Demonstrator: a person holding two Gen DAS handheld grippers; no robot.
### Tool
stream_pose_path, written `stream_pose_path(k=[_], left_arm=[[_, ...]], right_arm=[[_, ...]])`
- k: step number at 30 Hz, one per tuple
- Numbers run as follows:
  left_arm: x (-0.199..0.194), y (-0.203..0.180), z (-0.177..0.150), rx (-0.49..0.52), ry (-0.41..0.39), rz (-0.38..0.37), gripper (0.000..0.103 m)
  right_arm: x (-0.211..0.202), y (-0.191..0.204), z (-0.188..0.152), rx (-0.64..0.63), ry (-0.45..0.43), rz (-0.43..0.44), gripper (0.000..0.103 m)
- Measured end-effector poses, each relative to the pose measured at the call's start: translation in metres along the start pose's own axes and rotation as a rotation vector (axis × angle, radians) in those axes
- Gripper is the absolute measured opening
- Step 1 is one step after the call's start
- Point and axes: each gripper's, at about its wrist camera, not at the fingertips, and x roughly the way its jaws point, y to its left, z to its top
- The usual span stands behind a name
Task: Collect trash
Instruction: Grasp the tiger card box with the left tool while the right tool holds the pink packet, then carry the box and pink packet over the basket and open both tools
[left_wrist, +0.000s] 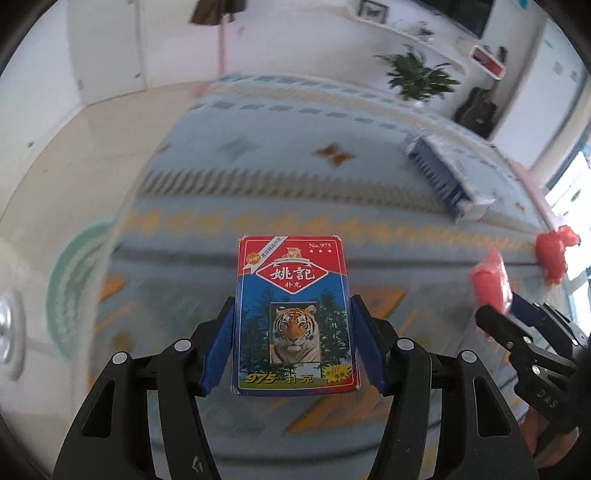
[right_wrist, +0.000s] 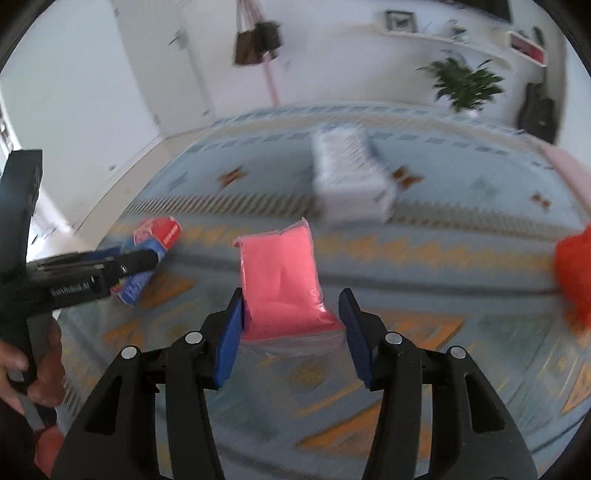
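A red and blue playing-card box (left_wrist: 293, 317) with a tiger picture stands upright between the blue pads of my left gripper (left_wrist: 293, 301), which is shut on its two long sides and holds it over the patterned tablecloth (left_wrist: 280, 166). My right gripper (right_wrist: 291, 297) is shut on a pink packet in clear wrap (right_wrist: 279, 273), which sticks up and forward from the pads. The left wrist view shows that right gripper (left_wrist: 498, 310) and the pink packet (left_wrist: 489, 280) at the right. In the right wrist view, the left gripper (right_wrist: 147, 258) and the card box (right_wrist: 155, 236) are at the left.
A white and blue tissue pack (right_wrist: 349, 177) lies on the cloth further back. A crumpled red plastic bag (right_wrist: 576, 269) sits at the table's right edge. A potted plant (right_wrist: 465, 85) and wall shelves stand behind the table. A person's hand (right_wrist: 22, 369) grips the left handle.
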Motion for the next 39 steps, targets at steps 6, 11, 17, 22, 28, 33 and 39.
stream_pose_path(k=[6,11,17,22,28,33,39], left_arm=[[-0.003,0.005,-0.011,0.037,-0.017,0.018,0.059],[-0.001,0.004,-0.009,0.033,-0.033,0.003,0.069],[0.003,-0.005,-0.005,0.063,-0.042,0.067,0.058],[-0.011,0.01,-0.002,0.004,-0.075,0.043,0.057],[-0.07,0.081,0.019,-0.174,-0.198,0.029,0.057],[-0.08,0.166,0.026,-0.315,-0.215,0.119,0.057],[-0.065,0.244,0.027,-0.494,-0.207,0.158,0.057]], right_arm=[[0.005,0.031,-0.016,-0.061,0.073,0.013,0.049],[0.005,0.029,-0.017,-0.045,0.073,0.045,0.053],[0.006,0.041,-0.019,-0.089,0.079,-0.01,0.058],[0.009,0.054,-0.016,-0.126,0.069,-0.032,0.047],[0.004,0.102,0.012,-0.19,0.023,0.072,0.047],[0.018,0.164,0.044,-0.257,0.006,0.176,0.047],[0.056,0.247,0.068,-0.329,0.014,0.27,0.047]])
